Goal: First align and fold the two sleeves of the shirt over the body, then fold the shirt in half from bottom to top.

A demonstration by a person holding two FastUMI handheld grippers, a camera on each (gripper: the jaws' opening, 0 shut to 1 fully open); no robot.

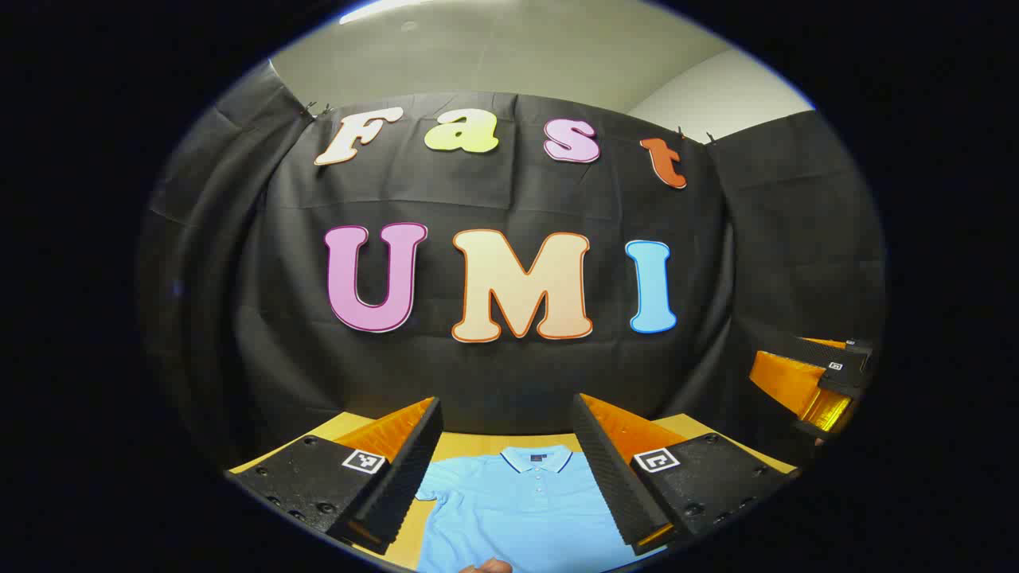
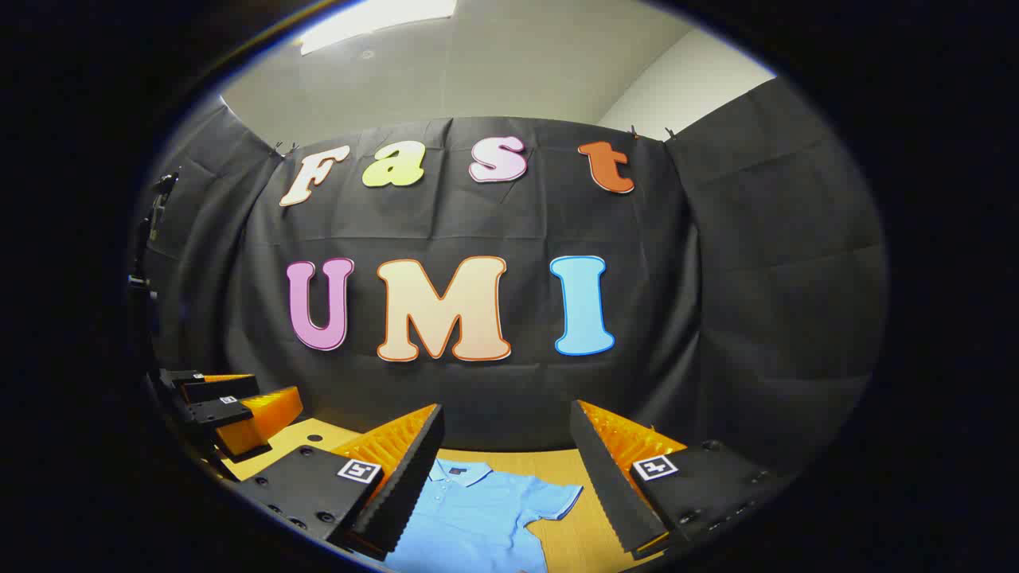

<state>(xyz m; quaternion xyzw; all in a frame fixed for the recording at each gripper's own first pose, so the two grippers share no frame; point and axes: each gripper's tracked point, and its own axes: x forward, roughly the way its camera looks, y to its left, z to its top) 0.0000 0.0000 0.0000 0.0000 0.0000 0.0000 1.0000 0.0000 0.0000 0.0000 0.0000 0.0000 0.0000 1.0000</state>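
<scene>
Fingers above flat shirt

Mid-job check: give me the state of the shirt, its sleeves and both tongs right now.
Shirt: flat on the table, collar toward the wall, not folded.
Sleeve: spread out to the side, not yet folded over the body.
Left tongs: open, above the shirt, holding nothing.
Right tongs: open, above the shirt, holding nothing.

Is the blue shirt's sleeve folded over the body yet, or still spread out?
Spread. The shirt lies flat on the table, its sleeve stretched sideways.
</scene>
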